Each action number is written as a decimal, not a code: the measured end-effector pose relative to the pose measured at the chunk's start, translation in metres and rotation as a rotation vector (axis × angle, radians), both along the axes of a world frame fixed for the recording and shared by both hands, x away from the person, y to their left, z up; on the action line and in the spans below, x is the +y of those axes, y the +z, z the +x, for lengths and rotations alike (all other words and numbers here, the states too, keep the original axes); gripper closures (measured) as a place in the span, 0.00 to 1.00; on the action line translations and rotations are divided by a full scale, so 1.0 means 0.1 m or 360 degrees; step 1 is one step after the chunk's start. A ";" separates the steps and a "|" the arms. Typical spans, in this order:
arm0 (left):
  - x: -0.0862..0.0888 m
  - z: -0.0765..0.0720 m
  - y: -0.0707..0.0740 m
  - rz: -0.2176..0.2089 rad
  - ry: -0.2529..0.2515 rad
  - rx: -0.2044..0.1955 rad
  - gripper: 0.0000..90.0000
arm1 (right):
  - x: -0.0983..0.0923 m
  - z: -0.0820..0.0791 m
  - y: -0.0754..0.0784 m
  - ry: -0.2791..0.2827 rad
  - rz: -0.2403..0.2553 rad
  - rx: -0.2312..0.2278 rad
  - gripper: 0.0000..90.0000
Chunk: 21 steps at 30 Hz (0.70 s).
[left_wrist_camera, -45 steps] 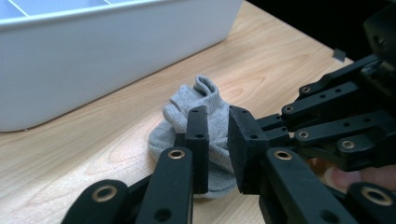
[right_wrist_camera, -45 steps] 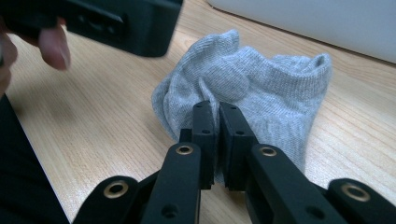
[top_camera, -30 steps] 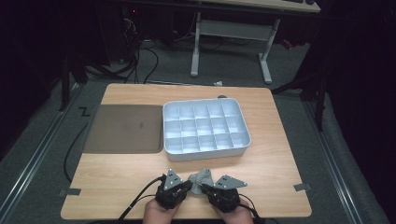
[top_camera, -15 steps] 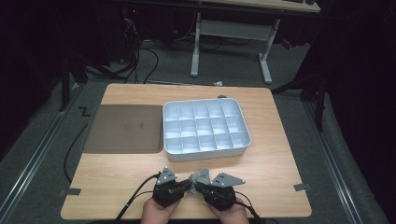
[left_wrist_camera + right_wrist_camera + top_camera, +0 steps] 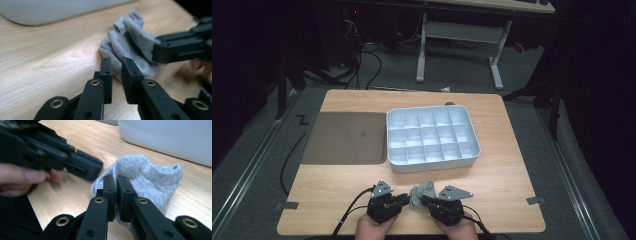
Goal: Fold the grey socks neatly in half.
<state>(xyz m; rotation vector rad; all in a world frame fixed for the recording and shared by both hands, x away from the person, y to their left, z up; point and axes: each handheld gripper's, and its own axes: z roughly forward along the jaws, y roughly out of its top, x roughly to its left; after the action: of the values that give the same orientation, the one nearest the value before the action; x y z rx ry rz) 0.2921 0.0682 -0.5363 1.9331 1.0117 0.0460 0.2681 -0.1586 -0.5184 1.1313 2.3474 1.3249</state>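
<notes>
**Sock handling at the near table edge: right claw gripping, left claw released**

High view: a small grey knitted sock [image 5: 422,192] lies crumpled on the wooden table [image 5: 512,165], on the person's side of the white plastic compartment tray [image 5: 432,139] and well apart from it.

The right claw [image 5: 116,178] is pinched almost closed on a fold of the sock. The left claw [image 5: 116,61] stands narrowly parted just beside the sock; its jaws have just been opening and nothing is pressed between them.

Judged step: rearranging or folding the sock between both claws. The next move calls for the left claw to take a fresh hold on a free edge.

A dark flat mat [image 5: 347,137] lies left of the tray. Nothing obstructs; the claws work close together, so collision is the risk.
</notes>
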 end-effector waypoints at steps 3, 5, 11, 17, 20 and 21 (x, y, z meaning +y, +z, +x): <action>-0.04 0.00 -0.01 0.0013 -0.0009 0.0006 0.91 | 0.01 -0.01 0.01 0.0001 0.0006 -0.0001 0.96; -0.06 0.00 -0.01 0.0017 -0.0017 0.0005 0.92 | 0.01 0.00 0.00 -0.0002 0.0003 0.0002 0.96; -0.11 -0.02 -0.01 0.0035 -0.0046 -0.0004 0.92 | 0.03 -0.01 0.03 0.0016 0.0023 0.0002 0.96; -0.11 -0.03 -0.01 0.0047 -0.0039 -0.0020 0.92 | 0.05 -0.02 -0.05 0.0038 -0.0035 0.0042 0.96; -0.11 -0.03 -0.01 0.0048 -0.0030 -0.0028 0.91 | 0.07 -0.01 -0.08 0.0041 -0.0065 0.0056 0.96; -0.11 -0.03 -0.01 0.0048 -0.0030 -0.0028 0.91 | 0.08 -0.01 -0.08 0.0042 -0.0076 0.0059 0.96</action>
<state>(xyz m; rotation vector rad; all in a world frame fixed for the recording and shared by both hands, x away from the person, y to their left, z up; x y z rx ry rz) 0.2895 0.0575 -0.5369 1.9664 0.9861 0.0675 0.2670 -0.1510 -0.5268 1.1240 2.4150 1.2602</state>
